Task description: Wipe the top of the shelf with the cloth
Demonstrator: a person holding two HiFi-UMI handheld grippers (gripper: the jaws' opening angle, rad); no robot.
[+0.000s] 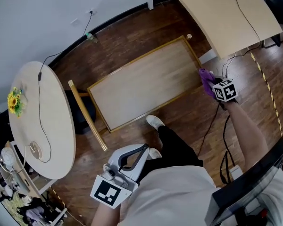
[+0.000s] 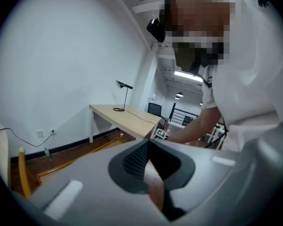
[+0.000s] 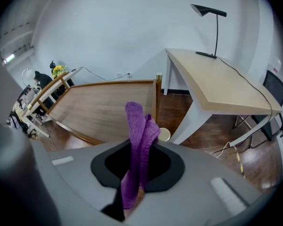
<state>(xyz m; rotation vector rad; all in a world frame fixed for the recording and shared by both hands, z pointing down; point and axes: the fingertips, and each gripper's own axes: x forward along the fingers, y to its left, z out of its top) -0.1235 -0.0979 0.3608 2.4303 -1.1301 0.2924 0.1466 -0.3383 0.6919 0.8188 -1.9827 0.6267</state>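
Observation:
The shelf top [image 1: 141, 81] is a pale wooden panel with a raised frame, lying in the middle of the head view over a dark wood floor. My right gripper [image 1: 209, 85] hovers at its right end, shut on a purple cloth [image 1: 206, 79]. In the right gripper view the cloth [image 3: 140, 140] stands up folded between the jaws of the right gripper [image 3: 133, 178], with the shelf top [image 3: 99, 109] stretching beyond it. My left gripper [image 1: 142, 149] is held low by the person's body, away from the shelf, shut and holding nothing. The left gripper [image 2: 153, 173] points out over the floor.
A round white table [image 1: 37, 121] with sunflowers [image 1: 14, 100] and a cable stands at the left. A light wood desk [image 1: 221, 13] with a black lamp [image 3: 210, 13] fills the upper right. The person's white shoe [image 1: 154, 122] is by the shelf's near edge. Cables [image 1: 224, 121] cross the floor.

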